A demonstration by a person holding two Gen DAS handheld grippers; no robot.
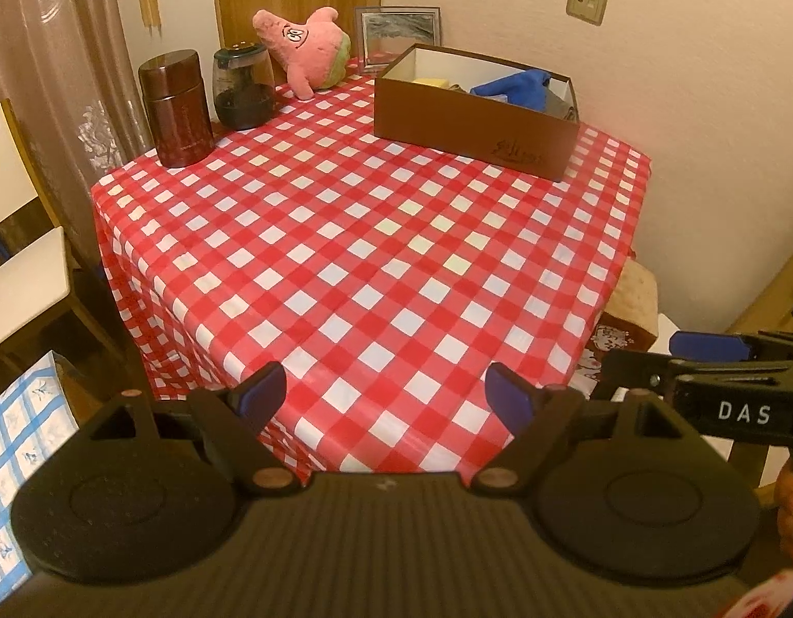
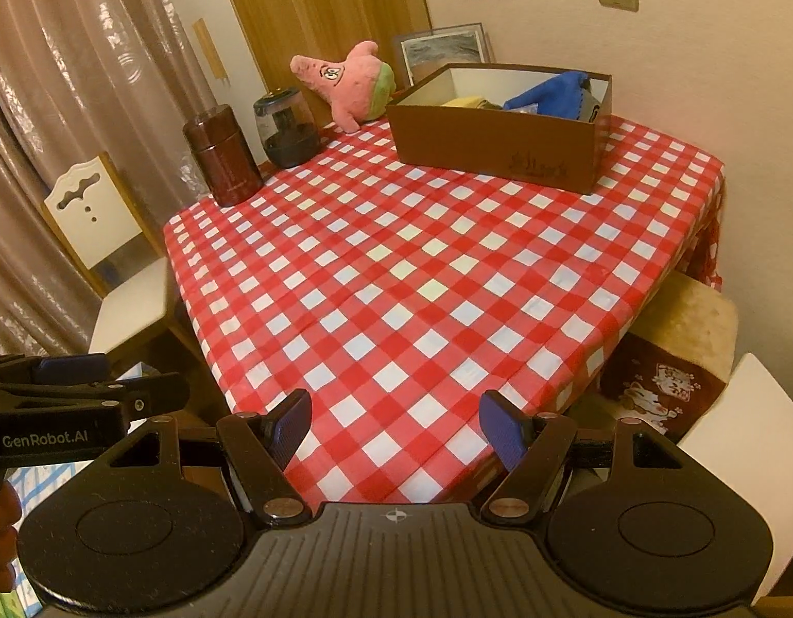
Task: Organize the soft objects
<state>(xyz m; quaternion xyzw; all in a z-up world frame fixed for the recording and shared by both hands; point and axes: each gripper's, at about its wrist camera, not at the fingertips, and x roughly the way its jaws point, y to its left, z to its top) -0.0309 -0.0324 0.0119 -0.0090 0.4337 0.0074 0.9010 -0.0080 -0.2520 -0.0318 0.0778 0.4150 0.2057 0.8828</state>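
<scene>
A pink star-shaped plush toy (image 1: pixel 305 46) with a cartoon face and a green-and-pink lower part sits at the far edge of the table, tilted, one point up and one leg hanging toward the checked cloth, just left of the brown box (image 1: pixel 468 123). The box, open-topped with a white inside, stands at the far right corner. In it lie a blue cloth (image 1: pixel 517 83), bunched and rising above the rim, something yellow (image 1: pixel 431 82) (only its edge shows) and a grey piece (image 2: pixel 592 103).
</scene>
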